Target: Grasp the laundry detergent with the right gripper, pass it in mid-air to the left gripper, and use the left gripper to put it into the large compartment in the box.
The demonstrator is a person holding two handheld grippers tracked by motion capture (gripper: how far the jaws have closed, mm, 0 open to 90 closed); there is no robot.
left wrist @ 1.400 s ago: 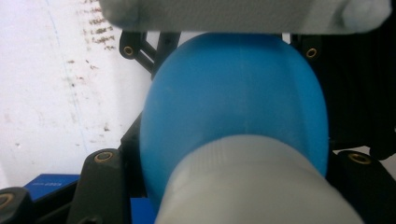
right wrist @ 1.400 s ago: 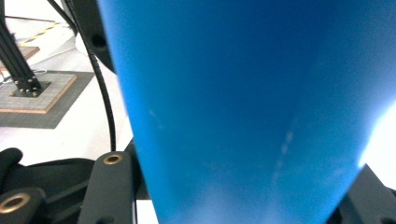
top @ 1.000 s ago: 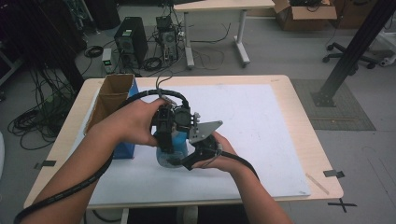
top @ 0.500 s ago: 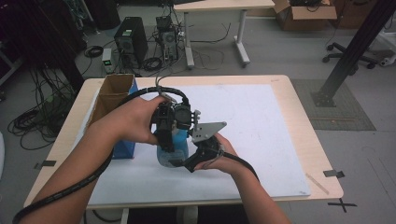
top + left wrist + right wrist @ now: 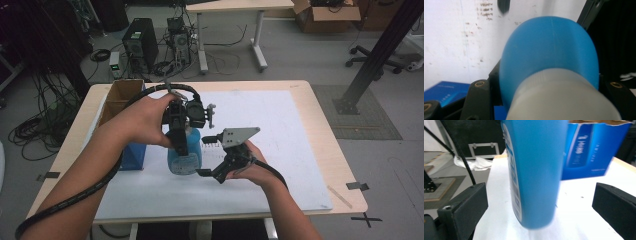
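A blue bottle (image 5: 185, 156) with a white cap stands on the white sheet near the table's middle. In the high view my left gripper (image 5: 181, 134) comes down on its top and is shut on the neck. In the left gripper view the blue bottle's shoulder (image 5: 549, 50) bulges beyond the white cap (image 5: 564, 100), with a black jaw at each side. My right gripper (image 5: 207, 157) is open at the bottle's right side. In the right gripper view the blue bottle (image 5: 536, 170) stands between the right gripper's (image 5: 539, 210) two wide-apart jaws, with a gap on both sides.
A blue carton (image 5: 131, 152) with a brown open top stands left of the bottle and appears behind it as the blue carton (image 5: 594, 150) in the right gripper view. The white sheet (image 5: 280, 120) covers most of the wooden table (image 5: 330, 125). Cables and computers lie on the floor beyond.
My right gripper has shifted a little to the right, and its grey plate now sits farther from the bottle. The left gripper still holds the bottle's top in about the same spot.
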